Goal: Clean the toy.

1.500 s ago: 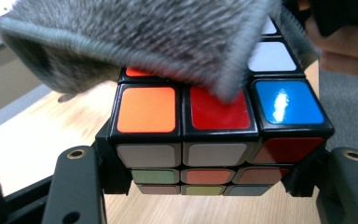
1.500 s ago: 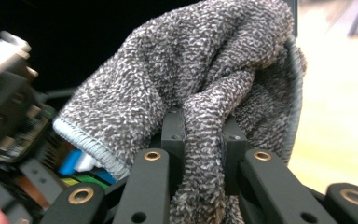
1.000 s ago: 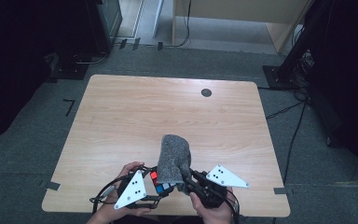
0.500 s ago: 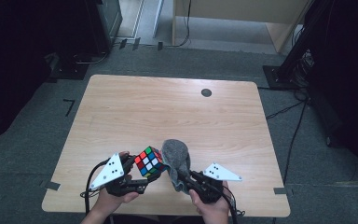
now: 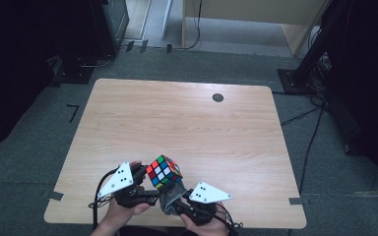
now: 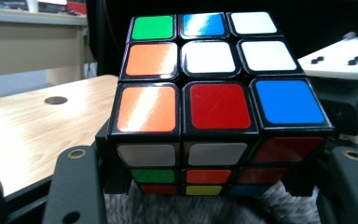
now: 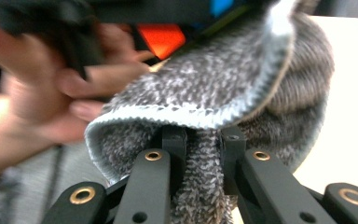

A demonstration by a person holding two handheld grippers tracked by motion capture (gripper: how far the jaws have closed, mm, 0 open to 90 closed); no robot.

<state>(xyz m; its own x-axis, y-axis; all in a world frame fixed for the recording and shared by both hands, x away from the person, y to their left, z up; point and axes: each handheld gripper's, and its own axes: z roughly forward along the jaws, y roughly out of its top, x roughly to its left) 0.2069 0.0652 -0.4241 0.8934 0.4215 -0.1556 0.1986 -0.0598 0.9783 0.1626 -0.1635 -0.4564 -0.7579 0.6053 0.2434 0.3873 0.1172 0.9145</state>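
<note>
I've got the puzzle cube (image 5: 164,171) clamped between the jaws of my left gripper (image 5: 142,187), lifted just above the table (image 5: 187,123) near its front edge, a little left of the middle. In the left gripper view the cube (image 6: 216,102) sits square between the jaws with grey pile showing right beneath it. That pile is the grey cloth (image 5: 171,195), which my right gripper (image 5: 184,204) has pinched tight in a bunched fold; in the right gripper view the cloth (image 7: 214,93) arches up over the jaws toward the cube's underside. So the cloth lies directly below and slightly right of the cube, touching or very nearly so, and I judge the right hand is the one placed to wipe upward against that bottom face
</note>
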